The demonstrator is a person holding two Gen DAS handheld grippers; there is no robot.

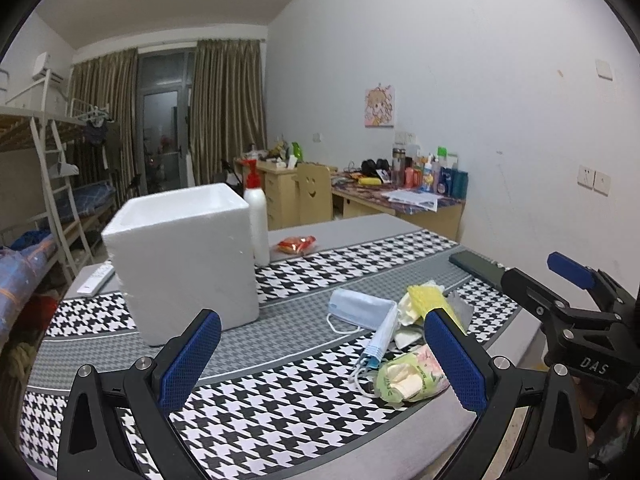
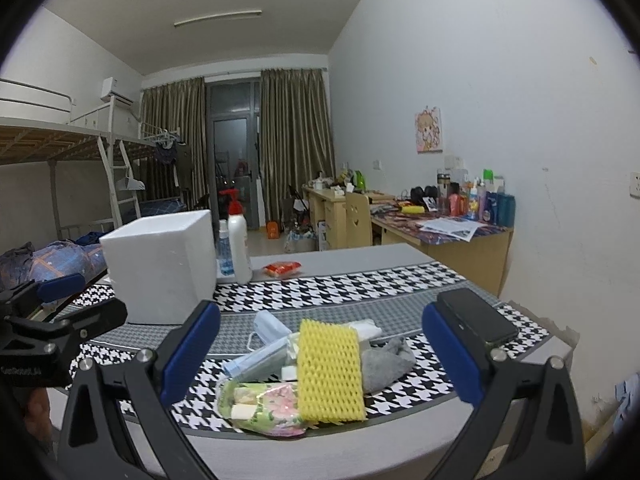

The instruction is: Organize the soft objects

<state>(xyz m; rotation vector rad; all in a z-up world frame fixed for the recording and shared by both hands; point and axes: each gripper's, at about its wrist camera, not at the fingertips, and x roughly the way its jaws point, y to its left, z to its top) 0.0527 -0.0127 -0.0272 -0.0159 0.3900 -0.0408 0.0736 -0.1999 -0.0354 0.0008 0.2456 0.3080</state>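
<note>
Both grippers empty, jaws wide apart: left gripper point(image 1: 322, 356), right gripper point(image 2: 320, 354). Soft pile near table edge, yellow foam net point(image 2: 331, 376) topmost. Best pinch net mid-body, lift clear, drop into foam box point(image 2: 160, 268).

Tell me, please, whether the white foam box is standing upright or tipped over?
Upright: the white foam box sits flat on the table, its open rim facing upward.

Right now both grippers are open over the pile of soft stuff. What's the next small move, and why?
Probably lower the right gripper onto the yellow foam net and close. It lies on top of the pile, centred between the open fingers, with the white foam box open-topped to the left. The left gripper holds nothing.
</note>
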